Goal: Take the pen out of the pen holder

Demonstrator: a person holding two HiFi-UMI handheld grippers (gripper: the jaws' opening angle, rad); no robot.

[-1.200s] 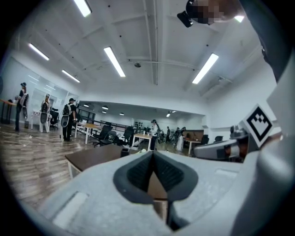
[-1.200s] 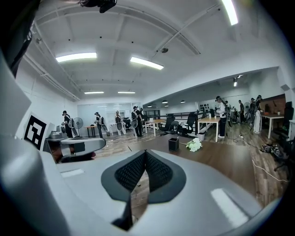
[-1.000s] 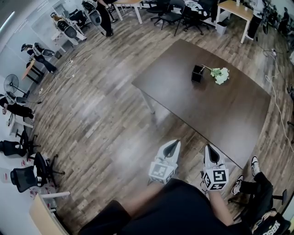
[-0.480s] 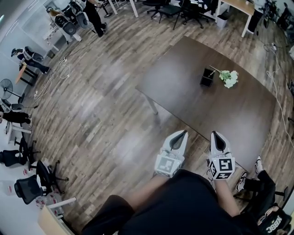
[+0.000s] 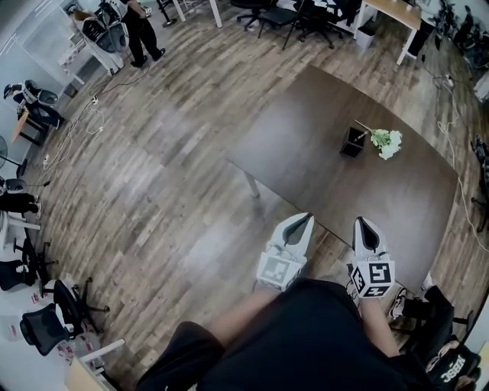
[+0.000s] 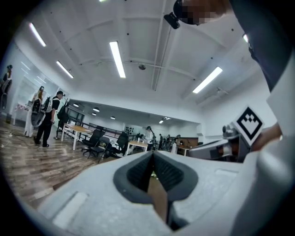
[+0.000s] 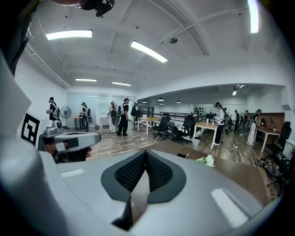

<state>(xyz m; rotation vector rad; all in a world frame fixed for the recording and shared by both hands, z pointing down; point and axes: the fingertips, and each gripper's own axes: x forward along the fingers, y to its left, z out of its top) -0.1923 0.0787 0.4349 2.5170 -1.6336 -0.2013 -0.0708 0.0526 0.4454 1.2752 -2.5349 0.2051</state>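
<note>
A black square pen holder (image 5: 352,143) stands on the dark brown table (image 5: 321,176), with a pen (image 5: 362,127) sticking out of it at a slant. In the right gripper view the pen holder (image 7: 182,156) is small and far off. My left gripper (image 5: 306,219) and right gripper (image 5: 362,224) are held close to my body at the table's near edge, far from the holder. Both have their jaws shut with nothing between them.
A bunch of pale green flowers (image 5: 387,142) lies right of the holder. Wooden floor surrounds the table. Office chairs (image 5: 275,15) and desks (image 5: 393,14) stand at the far side; people (image 5: 140,27) stand at the far left.
The view has shifted: the table and pen holder sit further right and slightly nearer in the picture. Both grippers have risen a little toward the table's edge and stay shut.
</note>
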